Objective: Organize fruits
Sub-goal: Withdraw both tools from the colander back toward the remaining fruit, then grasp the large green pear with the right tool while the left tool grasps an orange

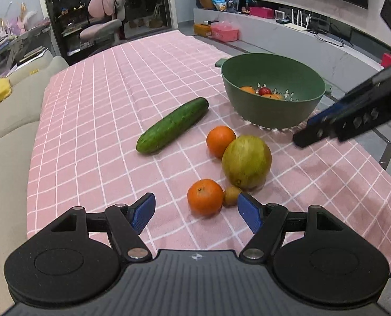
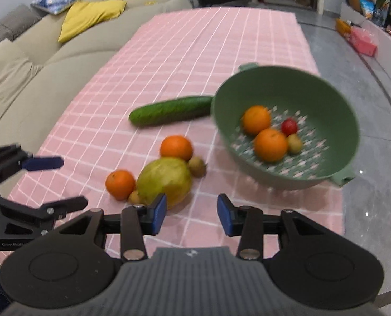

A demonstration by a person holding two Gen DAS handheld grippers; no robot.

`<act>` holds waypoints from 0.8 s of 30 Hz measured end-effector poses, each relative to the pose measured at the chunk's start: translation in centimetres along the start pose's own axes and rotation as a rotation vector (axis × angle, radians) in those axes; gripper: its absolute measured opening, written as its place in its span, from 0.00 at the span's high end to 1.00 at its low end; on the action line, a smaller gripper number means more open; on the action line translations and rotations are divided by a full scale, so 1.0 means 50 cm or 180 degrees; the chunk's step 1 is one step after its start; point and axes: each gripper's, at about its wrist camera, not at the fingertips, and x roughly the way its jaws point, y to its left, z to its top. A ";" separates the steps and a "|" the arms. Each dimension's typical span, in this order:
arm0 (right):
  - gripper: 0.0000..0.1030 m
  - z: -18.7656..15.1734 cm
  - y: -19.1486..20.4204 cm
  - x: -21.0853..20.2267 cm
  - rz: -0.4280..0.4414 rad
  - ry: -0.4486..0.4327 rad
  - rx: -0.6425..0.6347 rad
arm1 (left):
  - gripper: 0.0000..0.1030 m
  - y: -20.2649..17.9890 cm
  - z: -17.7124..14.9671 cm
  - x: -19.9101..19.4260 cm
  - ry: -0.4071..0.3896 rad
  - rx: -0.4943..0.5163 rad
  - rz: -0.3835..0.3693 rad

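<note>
Left wrist view: left gripper (image 1: pixel 195 212) is hovering spread wide and empty above the near orange (image 1: pixel 205 197), a kiwi (image 1: pixel 231 196) touching it, mango (image 1: pixel 246 162) and second orange (image 1: pixel 220 141) just behind, likely lining up a pick. Cucumber (image 1: pixel 172 125) is lying apart on the pink tablecloth (image 1: pixel 103 100).

Right wrist view: right gripper (image 2: pixel 192 214) is part open, gripping nothing, beside the green colander (image 2: pixel 351 121), which is already holding two oranges, a red fruit and a kiwi.
</note>
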 end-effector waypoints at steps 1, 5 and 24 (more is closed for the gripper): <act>0.61 0.001 0.005 0.006 0.0009 0.0010 0.0007 | 0.19 0.001 0.001 0.000 0.0001 0.0000 0.0006; 0.60 0.006 0.016 0.020 0.0094 0.0006 0.0096 | 0.18 0.003 -0.013 0.012 0.0035 -0.0005 0.0045; 0.39 0.009 0.009 0.109 0.0349 0.0132 0.1180 | 0.19 -0.001 -0.013 0.084 0.0170 -0.0010 -0.0025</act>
